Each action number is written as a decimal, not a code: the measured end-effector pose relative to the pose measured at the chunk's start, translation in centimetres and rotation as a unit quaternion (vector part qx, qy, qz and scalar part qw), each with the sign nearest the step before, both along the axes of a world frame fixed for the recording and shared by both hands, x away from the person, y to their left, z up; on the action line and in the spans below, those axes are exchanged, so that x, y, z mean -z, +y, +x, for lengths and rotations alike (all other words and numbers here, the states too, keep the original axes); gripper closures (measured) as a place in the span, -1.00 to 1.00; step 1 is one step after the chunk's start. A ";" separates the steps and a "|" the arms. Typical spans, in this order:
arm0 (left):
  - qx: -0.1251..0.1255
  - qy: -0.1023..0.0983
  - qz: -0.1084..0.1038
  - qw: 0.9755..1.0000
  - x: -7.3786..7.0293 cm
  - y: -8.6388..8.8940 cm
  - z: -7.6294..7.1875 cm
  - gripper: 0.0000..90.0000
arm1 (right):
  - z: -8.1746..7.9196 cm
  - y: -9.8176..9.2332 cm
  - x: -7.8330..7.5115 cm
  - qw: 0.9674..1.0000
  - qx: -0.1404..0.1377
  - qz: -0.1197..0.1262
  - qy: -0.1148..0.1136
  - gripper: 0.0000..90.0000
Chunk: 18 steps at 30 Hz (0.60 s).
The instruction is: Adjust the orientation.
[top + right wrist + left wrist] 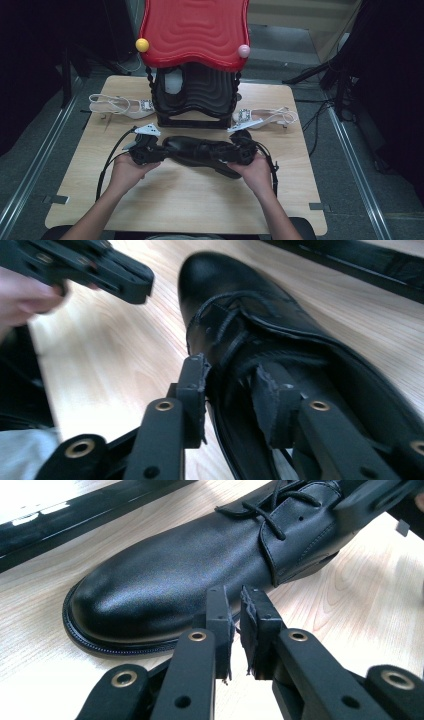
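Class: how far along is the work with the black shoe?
Done: black shoe lies on the table before the rack. In hand: right gripper straddles its collar, unclamped; left gripper, nearly shut, empty by the toe. Left: probably shelving it; white sandals too.

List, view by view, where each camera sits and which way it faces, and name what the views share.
High view: above the person's side, looking forward and down on the table; both forearms, left gripper, right gripper.
Left gripper view: rides that gripper, facing the black shoe toe; jaws nearly shut.
Right gripper view: rides that gripper, jaws astride the shoe's collar.
Shared: the shoe.
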<state>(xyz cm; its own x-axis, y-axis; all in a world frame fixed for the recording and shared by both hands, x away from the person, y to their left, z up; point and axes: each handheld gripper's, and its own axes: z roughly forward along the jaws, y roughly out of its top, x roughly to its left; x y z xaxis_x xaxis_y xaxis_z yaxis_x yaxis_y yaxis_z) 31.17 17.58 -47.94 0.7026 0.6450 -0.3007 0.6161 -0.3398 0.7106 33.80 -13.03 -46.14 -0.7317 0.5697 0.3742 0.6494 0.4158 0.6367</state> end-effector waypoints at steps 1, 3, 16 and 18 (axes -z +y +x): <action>0.000 0.000 0.001 1.000 0.0 -0.1 0.0 0.84 | 0.0 -0.6 -0.2 1.000 0.000 0.009 0.003 0.57; 0.004 0.000 0.004 1.000 0.1 -0.3 -0.1 0.84 | 0.0 -1.7 -0.5 1.000 0.006 0.018 0.005 0.71; 0.017 0.002 0.005 1.000 1.1 -2.0 -0.2 0.97 | 2.1 -5.6 -0.6 0.995 0.077 -0.016 -0.056 1.00; 0.018 0.005 0.006 1.000 1.4 -2.3 -0.3 0.97 | 2.5 -5.7 -0.3 0.994 0.082 -0.023 -0.063 1.00</action>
<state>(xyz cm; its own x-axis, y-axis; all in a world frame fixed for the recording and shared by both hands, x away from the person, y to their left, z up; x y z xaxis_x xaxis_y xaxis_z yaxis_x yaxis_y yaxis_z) 30.91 15.25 -49.35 0.7223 0.6228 -0.3006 0.6107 -0.3705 0.6998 36.33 -18.78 -45.85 -0.6668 0.6999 0.2561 0.6271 0.3412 0.7002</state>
